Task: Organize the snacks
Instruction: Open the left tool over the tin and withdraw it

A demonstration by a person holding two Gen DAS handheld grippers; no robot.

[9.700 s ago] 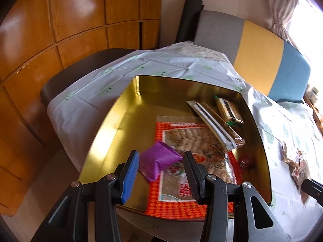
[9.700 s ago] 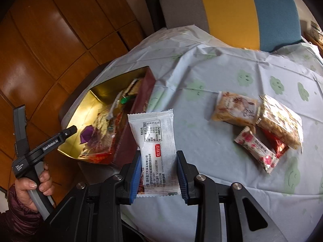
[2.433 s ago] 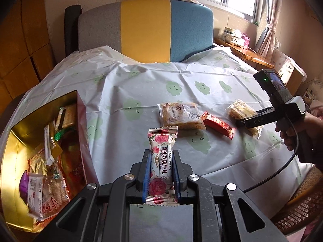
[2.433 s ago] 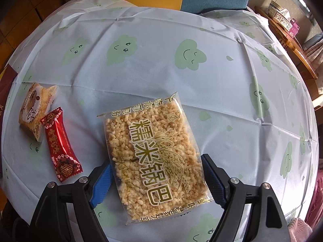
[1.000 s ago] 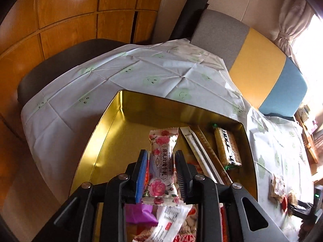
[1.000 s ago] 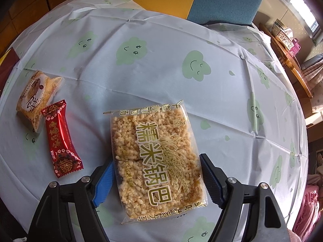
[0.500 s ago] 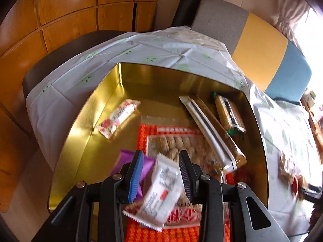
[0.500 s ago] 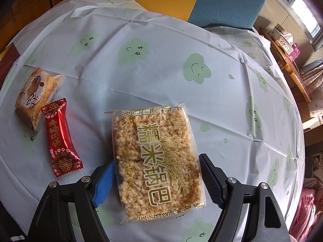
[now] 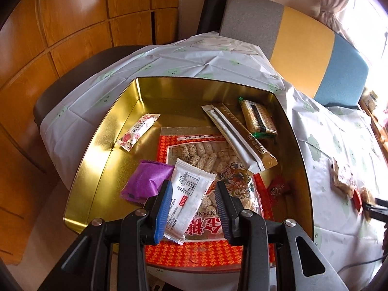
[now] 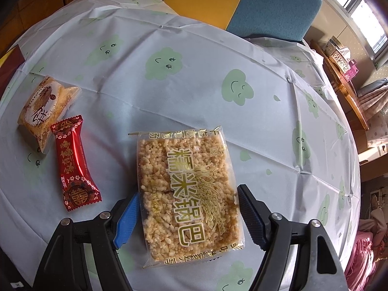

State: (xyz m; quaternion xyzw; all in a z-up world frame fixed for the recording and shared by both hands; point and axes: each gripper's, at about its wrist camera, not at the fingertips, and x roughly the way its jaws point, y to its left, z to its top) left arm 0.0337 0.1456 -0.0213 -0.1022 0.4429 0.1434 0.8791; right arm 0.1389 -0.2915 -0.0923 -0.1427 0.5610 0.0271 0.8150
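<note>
The left gripper (image 9: 192,208) is hovering over the near end of the gold tin (image 9: 97,145) with its jaws spread apart and gripping nothing. The tin is sitting at the left edge of the table, on the cloud-print tablecloth (image 10: 194,36). Inside the tin, a rose-print candy bar (image 9: 138,131) is lying near the left wall, apart from the other packets. A purple packet (image 9: 145,180) and a white sachet (image 9: 189,196) are lying toward the near end, the sachet overlapping a large red biscuit pack (image 9: 206,218). A long brown-and-white stick pack (image 9: 237,138) and a green-ended cracker pack (image 9: 258,118) are lying toward the right wall.

The right gripper (image 10: 188,217) is positioned with its jaws wide on either side of the rice-cracker pack (image 10: 186,189), which is lying flat near the near edge of the table. Whether the pads are touching it cannot be told. A red candy (image 10: 72,160) and a round-pastry pack (image 10: 44,106) are lying to its left, touching each other.
</note>
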